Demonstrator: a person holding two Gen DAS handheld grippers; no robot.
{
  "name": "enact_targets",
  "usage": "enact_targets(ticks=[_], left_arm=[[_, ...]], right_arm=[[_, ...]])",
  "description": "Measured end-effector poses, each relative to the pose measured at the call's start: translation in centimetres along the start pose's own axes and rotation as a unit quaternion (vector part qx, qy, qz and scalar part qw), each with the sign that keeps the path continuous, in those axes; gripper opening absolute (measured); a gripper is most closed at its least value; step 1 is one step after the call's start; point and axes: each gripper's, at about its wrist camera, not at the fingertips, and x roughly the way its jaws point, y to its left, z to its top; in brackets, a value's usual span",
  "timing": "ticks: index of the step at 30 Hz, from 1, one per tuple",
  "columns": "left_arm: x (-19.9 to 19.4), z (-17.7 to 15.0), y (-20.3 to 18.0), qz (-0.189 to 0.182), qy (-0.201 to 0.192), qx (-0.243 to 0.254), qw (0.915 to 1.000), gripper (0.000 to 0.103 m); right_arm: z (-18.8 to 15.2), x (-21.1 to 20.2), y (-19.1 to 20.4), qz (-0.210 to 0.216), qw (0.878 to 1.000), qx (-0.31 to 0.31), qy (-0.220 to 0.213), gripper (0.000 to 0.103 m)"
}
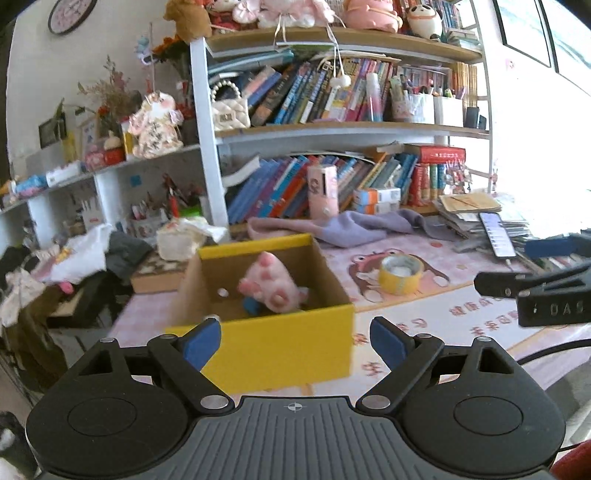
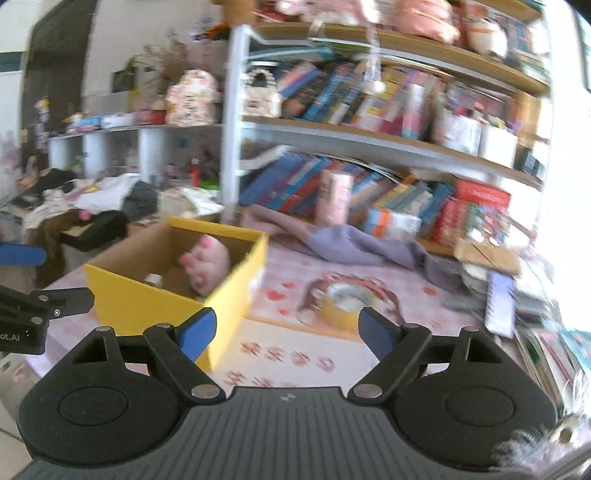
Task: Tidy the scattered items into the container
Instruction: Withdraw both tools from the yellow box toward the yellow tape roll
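Both the left hand-held gripper [image 1: 295,341] and right hand-held gripper [image 2: 286,332] gape wide, blue pads holding nothing. Near the left one sits a square yellow cardboard box [image 1: 288,343] with a soft pink plush paw [image 1: 271,286] inside. To its right, a round yellow tape roll [image 1: 400,274] lies on the pink patterned surface [image 1: 443,332].

A lived-in home room: crowded bookshelves [image 1: 332,96], plush toys [image 1: 284,11] on top, clothes pile [image 1: 55,266] beside
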Motion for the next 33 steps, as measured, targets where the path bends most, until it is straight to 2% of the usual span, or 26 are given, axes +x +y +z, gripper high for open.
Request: enact_targets(ticks=[3, 7, 16, 27, 33], left_arm=[[0.7, -0.5, -1.3, -0.022, 0.012, -0.002, 0.9997, 0.090], [1.6, -0.5, -3.4, -0.046, 0.020, 0.022, 0.9985, 0.090], [4.9, 0.5, -8.1, -0.086, 0.035, 0.052, 0.9943, 0.090], [11.0, 2.1, -13.4, -0.080, 0.073, 0.058, 0.9924, 0.090], [15.2, 3.8, -15.3, -0.056, 0.088, 0.038, 0.9938, 0.090]], right_arm=[[-1.2, -0.5, -0.9, -0.021, 0.999, 0.020, 0.015, 0.084], [-2.0, -0.6, -2.5, -0.044, 0.998, 0.033, 0.030, 0.085], [-3.2, 0.5, -6.6, -0.062, 0.995, 0.048, 0.059, 0.086], [-3.6, 5.0, -13.2, -0.054, 0.992, 0.064, 0.095, 0.087], [-3.2, 8.3, -16.9, -0.037, 0.992, 0.057, 0.111, 0.087]])
